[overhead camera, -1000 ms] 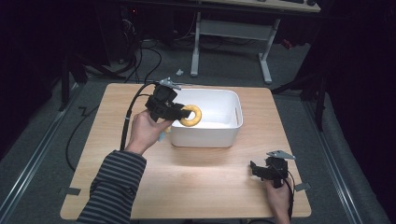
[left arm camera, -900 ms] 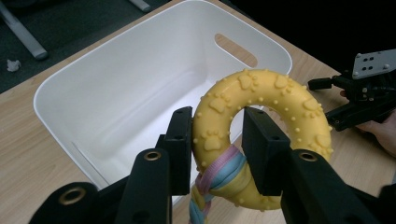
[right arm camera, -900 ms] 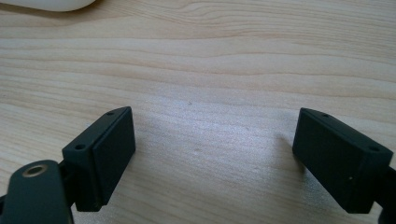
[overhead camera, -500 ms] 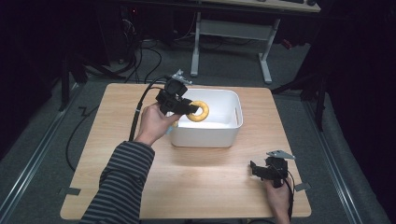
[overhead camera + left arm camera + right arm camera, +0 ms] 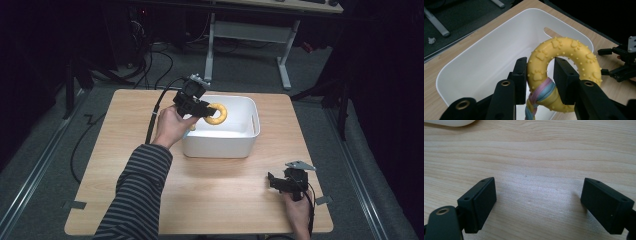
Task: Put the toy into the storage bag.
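Two grippers are in use at the wooden table (image 5: 210, 195). Nearest, at the near right corner, the right gripper (image 5: 280, 182) sits low over bare wood in the person's right hand (image 5: 298, 215). In the right gripper view its jaws stand wide apart with nothing between them, only the table grain below. It lies in the same spot as in both earlier high views.

Farther in, left of centre, a striped sleeve (image 5: 135, 195) leads up to the left hand (image 5: 171, 126), which carries the left gripper (image 5: 540, 75) over the near left part of the white bin (image 5: 220, 145). Its jaws are clamped on a yellow ring toy (image 5: 564, 65), one pad outside the ring and one through its hole. The ring bears raised paw prints and dots. A pastel braided rope (image 5: 537, 98) is tied round it just below the pads and hangs down.

In the high view the ring is held above the bin's interior, clear of the floor of the bin. Compared with the earlier high views, the left hand and the ring have travelled rightward: a second ago the ring was over the bin's left wall, now it is well inside the rim. The grip on it is unchanged.

The bin stands on the far half of the table.
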{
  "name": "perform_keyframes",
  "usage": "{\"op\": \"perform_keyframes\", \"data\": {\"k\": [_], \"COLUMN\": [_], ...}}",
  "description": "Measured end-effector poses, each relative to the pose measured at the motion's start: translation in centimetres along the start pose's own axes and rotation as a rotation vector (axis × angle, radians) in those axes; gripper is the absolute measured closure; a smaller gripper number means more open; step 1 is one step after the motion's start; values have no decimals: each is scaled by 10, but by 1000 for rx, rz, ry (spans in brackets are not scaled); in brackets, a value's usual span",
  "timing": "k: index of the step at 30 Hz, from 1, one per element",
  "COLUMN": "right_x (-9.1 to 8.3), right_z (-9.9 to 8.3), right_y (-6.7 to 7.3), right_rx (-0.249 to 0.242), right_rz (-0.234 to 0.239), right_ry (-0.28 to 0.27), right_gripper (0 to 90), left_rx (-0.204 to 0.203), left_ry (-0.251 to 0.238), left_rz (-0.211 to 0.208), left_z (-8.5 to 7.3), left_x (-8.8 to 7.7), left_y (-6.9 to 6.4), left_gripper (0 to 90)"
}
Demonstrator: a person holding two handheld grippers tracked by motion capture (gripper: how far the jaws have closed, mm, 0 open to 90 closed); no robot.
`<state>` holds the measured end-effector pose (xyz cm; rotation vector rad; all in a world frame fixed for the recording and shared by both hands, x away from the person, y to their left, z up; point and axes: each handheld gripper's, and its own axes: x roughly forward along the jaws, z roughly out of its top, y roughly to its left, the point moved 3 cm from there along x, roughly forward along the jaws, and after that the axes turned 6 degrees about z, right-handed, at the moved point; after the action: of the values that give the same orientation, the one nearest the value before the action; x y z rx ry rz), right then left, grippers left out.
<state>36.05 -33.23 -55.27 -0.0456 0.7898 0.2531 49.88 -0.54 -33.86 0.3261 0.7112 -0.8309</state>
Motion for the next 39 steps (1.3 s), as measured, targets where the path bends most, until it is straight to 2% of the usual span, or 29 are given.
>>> {"op": "perform_keyframes", "data": {"k": [20, 26, 39], "right_x": [0, 0, 0], "right_z": [0, 0, 0], "right_y": [0, 0, 0], "right_rx": [1, 1, 1], "right_rz": [0, 0, 0], "right_ry": [0, 0, 0], "right_gripper": [130, 130, 130], "left_rx": [27, 23, 27], "left_ry": [39, 45, 65], "left_rz": [2, 11, -1], "left_z": [0, -2, -7], "left_x": [29, 36, 49], "left_y": [-2, -1, -1], "left_gripper": [645, 644, 644]}}
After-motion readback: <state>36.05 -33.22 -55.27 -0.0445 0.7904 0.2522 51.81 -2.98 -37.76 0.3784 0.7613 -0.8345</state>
